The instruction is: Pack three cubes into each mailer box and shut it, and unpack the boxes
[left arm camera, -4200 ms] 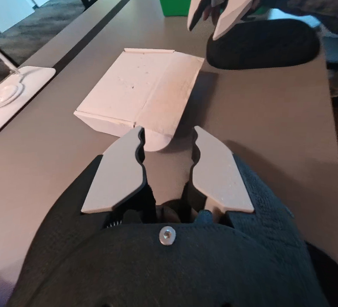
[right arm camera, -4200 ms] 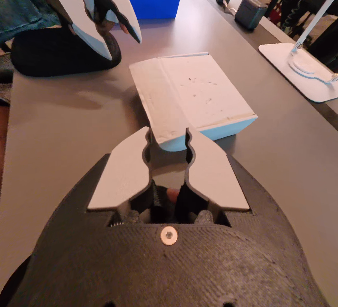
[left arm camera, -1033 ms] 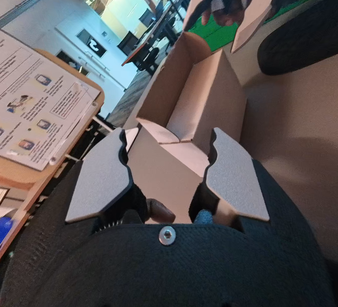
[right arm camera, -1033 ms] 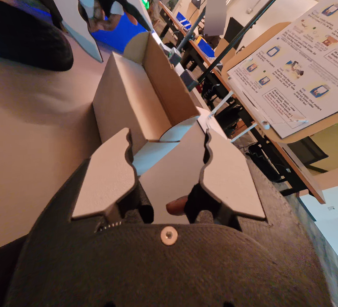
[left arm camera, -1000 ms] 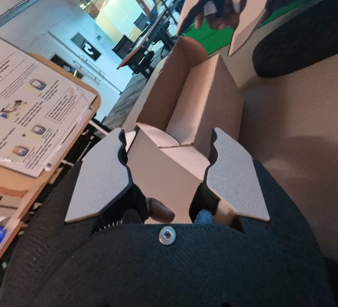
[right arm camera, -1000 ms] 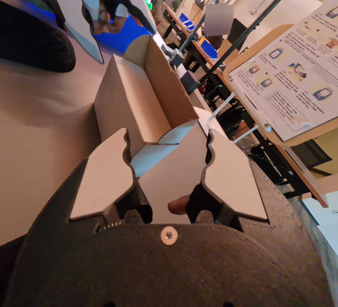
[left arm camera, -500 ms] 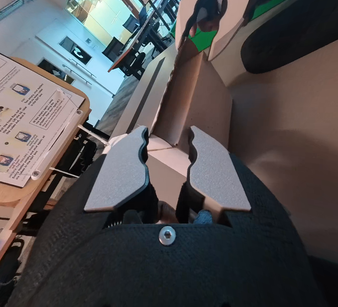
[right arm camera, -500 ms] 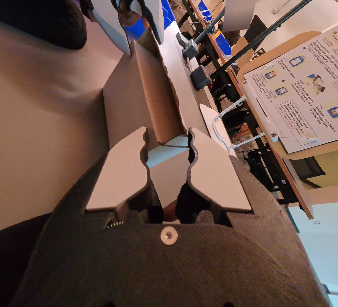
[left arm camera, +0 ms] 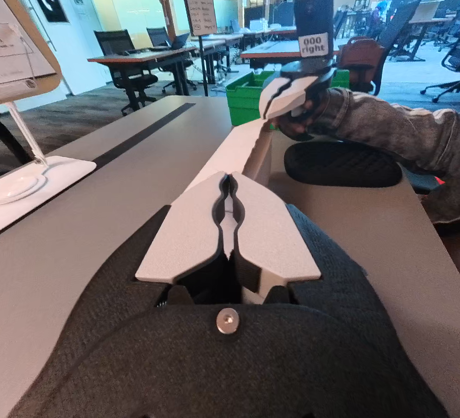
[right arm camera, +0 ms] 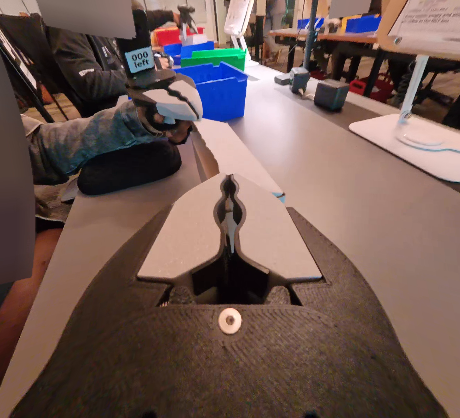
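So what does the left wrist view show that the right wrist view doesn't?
Only the left wrist view shows the whiteboard and the empty office chairs. Only the right wrist view shows the blue bin and the grey chargers. Both show the white box on the grey table, with the left tongs and right tongs each shut on a flap.

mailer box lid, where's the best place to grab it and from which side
By its thin side flaps, one at each end, coming in along the lid. The card is thin enough to fit edge-on between the fingers, as the left gripper and right gripper now pinch it.
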Tool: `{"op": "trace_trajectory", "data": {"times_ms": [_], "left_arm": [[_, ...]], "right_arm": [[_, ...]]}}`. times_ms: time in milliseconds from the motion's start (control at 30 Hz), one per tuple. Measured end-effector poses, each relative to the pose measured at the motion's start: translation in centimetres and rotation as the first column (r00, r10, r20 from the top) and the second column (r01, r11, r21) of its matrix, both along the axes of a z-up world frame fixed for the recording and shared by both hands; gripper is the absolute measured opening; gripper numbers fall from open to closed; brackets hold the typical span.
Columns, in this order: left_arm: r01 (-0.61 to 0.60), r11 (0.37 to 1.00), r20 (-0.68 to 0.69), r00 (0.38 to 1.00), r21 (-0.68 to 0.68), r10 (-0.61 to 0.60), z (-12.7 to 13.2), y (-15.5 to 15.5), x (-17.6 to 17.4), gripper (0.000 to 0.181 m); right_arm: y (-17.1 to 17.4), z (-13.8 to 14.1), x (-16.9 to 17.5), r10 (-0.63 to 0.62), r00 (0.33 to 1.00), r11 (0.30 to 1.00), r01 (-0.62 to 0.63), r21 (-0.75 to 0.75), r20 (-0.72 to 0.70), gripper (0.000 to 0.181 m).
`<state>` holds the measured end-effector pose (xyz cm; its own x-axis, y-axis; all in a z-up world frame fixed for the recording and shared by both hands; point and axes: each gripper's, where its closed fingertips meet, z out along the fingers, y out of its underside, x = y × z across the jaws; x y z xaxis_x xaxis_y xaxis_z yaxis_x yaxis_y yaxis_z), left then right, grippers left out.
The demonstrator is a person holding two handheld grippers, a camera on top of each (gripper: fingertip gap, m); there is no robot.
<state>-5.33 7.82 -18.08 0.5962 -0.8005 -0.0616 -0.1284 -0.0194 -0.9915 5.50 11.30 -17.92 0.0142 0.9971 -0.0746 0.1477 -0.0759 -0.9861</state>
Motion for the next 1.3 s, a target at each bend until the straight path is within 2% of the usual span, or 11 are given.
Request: {"op": "trace_trajectory", "data": {"times_ms": [333,533,567,600,667,733,867,967,1100,1200,1300], "left_arm": [[0.035,0.994,-0.048,0.998,-0.105,-0.041,-1.9,-0.2,0.2,0.0],[-0.009,0.997,-0.039,0.999,-0.072,0.006,-1.7,0.1,0.0,0.002],[-0.055,0.996,-0.015,0.998,-0.074,0.054,-1.5,0.6,-0.5,0.018],[-0.074,0.993,0.037,0.996,-0.094,0.078,-1.1,0.9,-0.9,0.033],[-0.062,0.978,0.216,0.971,-0.201,0.106,0.3,1.2,-1.9,0.064],[-0.031,0.941,0.366,0.916,-0.337,0.162,1.0,1.8,-3.1,0.076],[0.053,0.773,0.381,0.89,-0.633,0.252,-2.4,1.8,-2.7,0.078],[0.089,0.676,0.357,0.895,-0.731,0.268,-4.0,1.1,-2.0,0.076],[0.083,0.658,0.319,0.914,-0.749,0.249,-4.0,1.5,-1.7,0.069],[0.07,0.655,0.293,0.927,-0.752,0.236,-4.0,1.7,-1.1,0.058],[0.042,0.686,0.247,0.947,-0.727,0.204,-3.8,1.3,-0.9,0.056]], "right_arm": [[0.0,-1.8,0.0,0.031,0.997,0.994,-0.024,-0.108,0.065,0.0],[0.1,-1.8,-0.1,0.004,0.998,1.0,-0.004,-0.001,0.064,0.0],[0.1,-1.7,0.0,-0.013,0.998,0.999,0.011,0.035,0.055,0.002],[0.2,-1.5,0.0,-0.024,0.999,1.0,0.023,0.02,0.039,0.023],[0.4,0.0,0.4,-0.013,0.999,0.991,0.006,-0.137,-0.047,0.051],[2.1,0.7,1.1,-0.086,0.992,0.939,0.051,-0.341,-0.088,0.064],[3.5,-1.4,1.5,-0.142,0.99,0.826,0.133,-0.548,0.027,0.074],[2.6,-3.6,0.9,-0.095,0.983,0.75,0.174,-0.638,0.156,0.075],[1.8,-3.4,0.2,-0.045,0.988,0.679,0.14,-0.721,0.15,0.07],[2.3,-4.0,0.0,-0.065,0.977,0.701,0.188,-0.688,0.201,0.05],[2.0,-3.7,0.1,-0.072,0.977,0.76,0.185,-0.623,0.203,0.049]]}}
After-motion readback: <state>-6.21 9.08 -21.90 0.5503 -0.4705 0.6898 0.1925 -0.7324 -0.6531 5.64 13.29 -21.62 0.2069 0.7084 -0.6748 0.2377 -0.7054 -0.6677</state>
